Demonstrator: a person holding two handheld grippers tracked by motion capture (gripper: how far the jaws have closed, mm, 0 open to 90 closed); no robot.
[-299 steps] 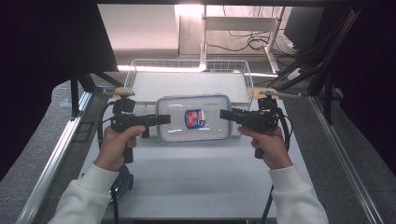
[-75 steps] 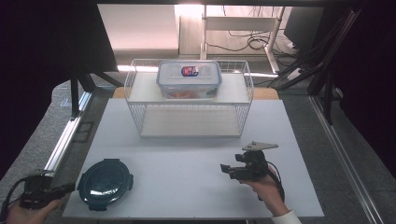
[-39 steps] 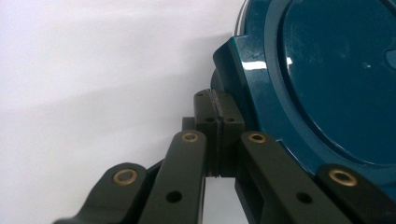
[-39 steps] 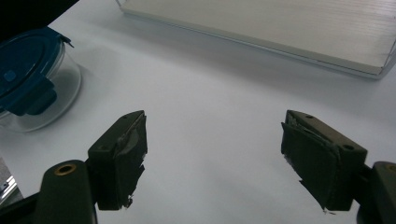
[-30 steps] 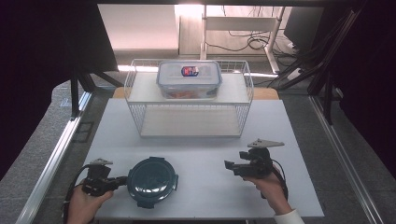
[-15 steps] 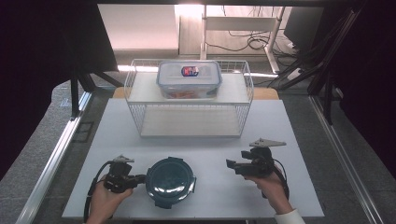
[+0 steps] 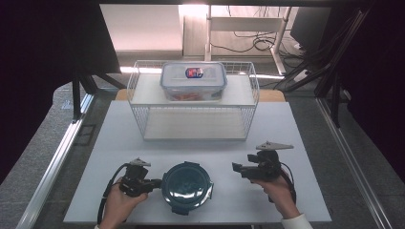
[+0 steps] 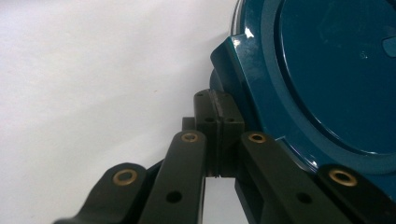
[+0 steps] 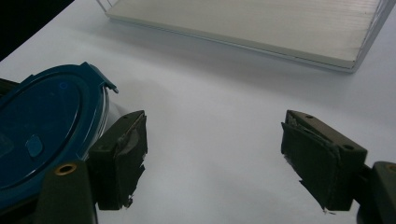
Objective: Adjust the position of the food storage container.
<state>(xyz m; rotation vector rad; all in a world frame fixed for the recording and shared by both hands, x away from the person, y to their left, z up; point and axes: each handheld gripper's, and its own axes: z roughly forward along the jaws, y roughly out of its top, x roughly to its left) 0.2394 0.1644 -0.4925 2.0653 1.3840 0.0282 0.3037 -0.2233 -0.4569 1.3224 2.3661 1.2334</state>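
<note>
Left tool point(image 7: 154, 182) clamped tight on the teal round lid's point(image 7: 187, 186) edge tab, right tool point(image 7: 235, 167) wide beside it — lid lies on the desk point(image 7: 157, 143) before the wire basket point(image 7: 193, 102); slide flat, grip firm.

Wire basket point(image 7: 248, 102) stands at the white surface's point(image 7: 305, 191) 12 o'clock edge. Clear lidded container point(image 7: 193, 81) rests on the basket's shelf.

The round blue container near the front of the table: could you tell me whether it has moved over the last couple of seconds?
Yes. The round blue container has slid rightward along the table's front edge, from the left corner to below the wire basket, with the left hand-held gripper at its rim.
</note>
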